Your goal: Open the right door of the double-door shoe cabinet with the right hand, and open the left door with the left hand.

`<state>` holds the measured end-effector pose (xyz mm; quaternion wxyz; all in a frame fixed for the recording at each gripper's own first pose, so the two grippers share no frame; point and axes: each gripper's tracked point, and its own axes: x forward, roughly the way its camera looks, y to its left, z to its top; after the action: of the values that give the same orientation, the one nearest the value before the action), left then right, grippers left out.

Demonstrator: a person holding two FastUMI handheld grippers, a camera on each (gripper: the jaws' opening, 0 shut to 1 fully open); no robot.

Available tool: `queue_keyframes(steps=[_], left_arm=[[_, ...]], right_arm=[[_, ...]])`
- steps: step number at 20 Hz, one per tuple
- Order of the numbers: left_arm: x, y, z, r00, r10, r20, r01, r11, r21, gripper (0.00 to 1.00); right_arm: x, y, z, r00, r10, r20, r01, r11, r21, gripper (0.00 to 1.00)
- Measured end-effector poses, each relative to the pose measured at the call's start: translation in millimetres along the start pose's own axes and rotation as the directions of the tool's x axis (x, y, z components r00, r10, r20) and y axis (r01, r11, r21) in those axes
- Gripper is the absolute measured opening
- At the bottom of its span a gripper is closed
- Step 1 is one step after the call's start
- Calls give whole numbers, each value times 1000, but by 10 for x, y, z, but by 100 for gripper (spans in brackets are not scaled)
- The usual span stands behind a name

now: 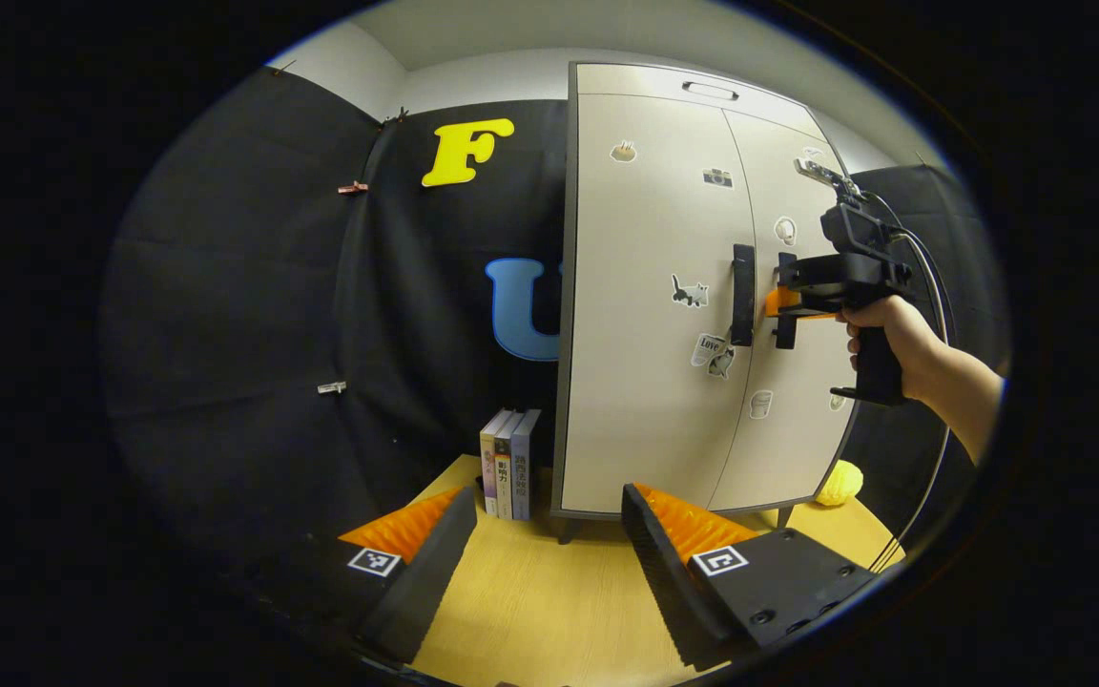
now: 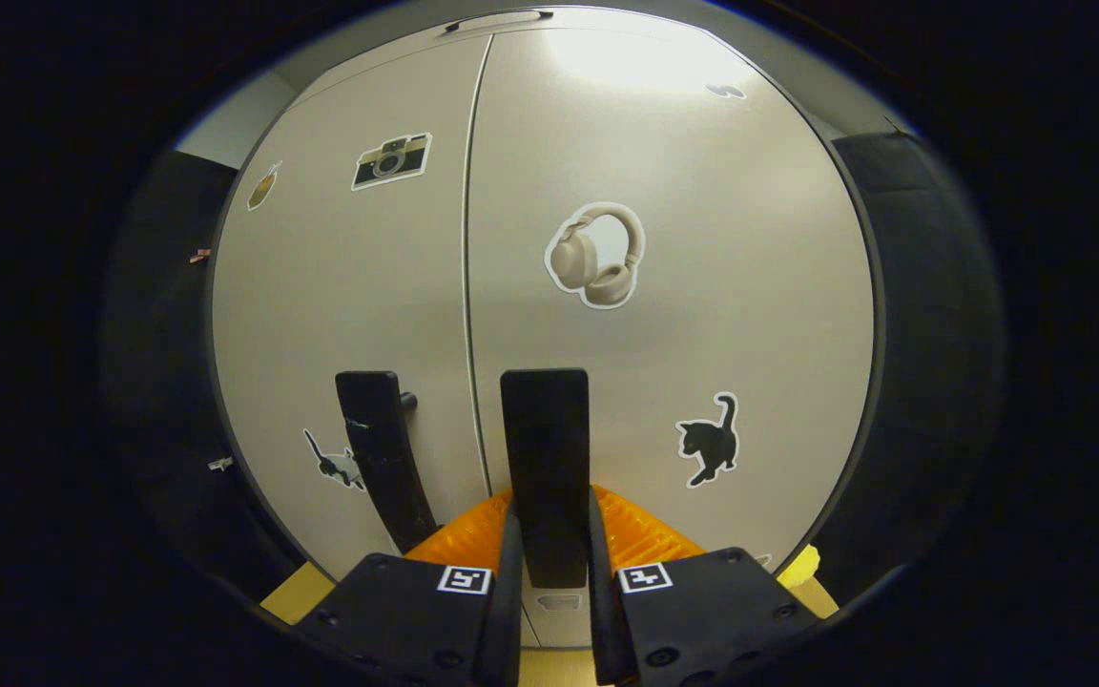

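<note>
We have the right gripper point(image 2: 549, 563) clamped on the right handle point(image 2: 546, 458), a stiff bar; the door point(image 2: 702, 315) should swing lightly. Our left gripper point(image 1: 545, 558) hangs open.

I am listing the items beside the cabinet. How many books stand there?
3. The books stand upright side by side on the wooden table, just left of the shoe cabinet, against the black cloth. More may be hidden behind the cabinet.
</note>
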<state>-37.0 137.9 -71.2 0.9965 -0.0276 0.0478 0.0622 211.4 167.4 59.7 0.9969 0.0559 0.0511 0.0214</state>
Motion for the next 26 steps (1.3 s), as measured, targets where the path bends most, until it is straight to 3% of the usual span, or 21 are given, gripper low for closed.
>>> queue_keyframes(steps=[5, 7, 12, 19, 26], left_arm=[[-58, 28, 7, 999, -35, 4, 36, 999, -7, 95], [-67, 97, 56, 999, -42, 18, 42, 999, 6, 95], [-116, 212, 84, 998, -59, 37, 58, 998, 18, 95], [-69, -90, 47, 987, -159, 20, 158, 987, 18, 95], [-245, -396, 254, 990, -137, 47, 134, 990, 54, 95]], right_arm=[[-2, 9, -1, 1000, 24, -8, -24, 1000, -2, 23], [-13, 13, -10, 999, 39, -33, -39, 999, 9, 13], [-69, 4, -17, 999, 15, -43, -15, 1000, 1, 13], [-233, -55, -2, 999, 24, -45, -24, 1000, -6, 14], [-425, -128, 53, 993, 115, -20, -115, 993, 10, 13]])
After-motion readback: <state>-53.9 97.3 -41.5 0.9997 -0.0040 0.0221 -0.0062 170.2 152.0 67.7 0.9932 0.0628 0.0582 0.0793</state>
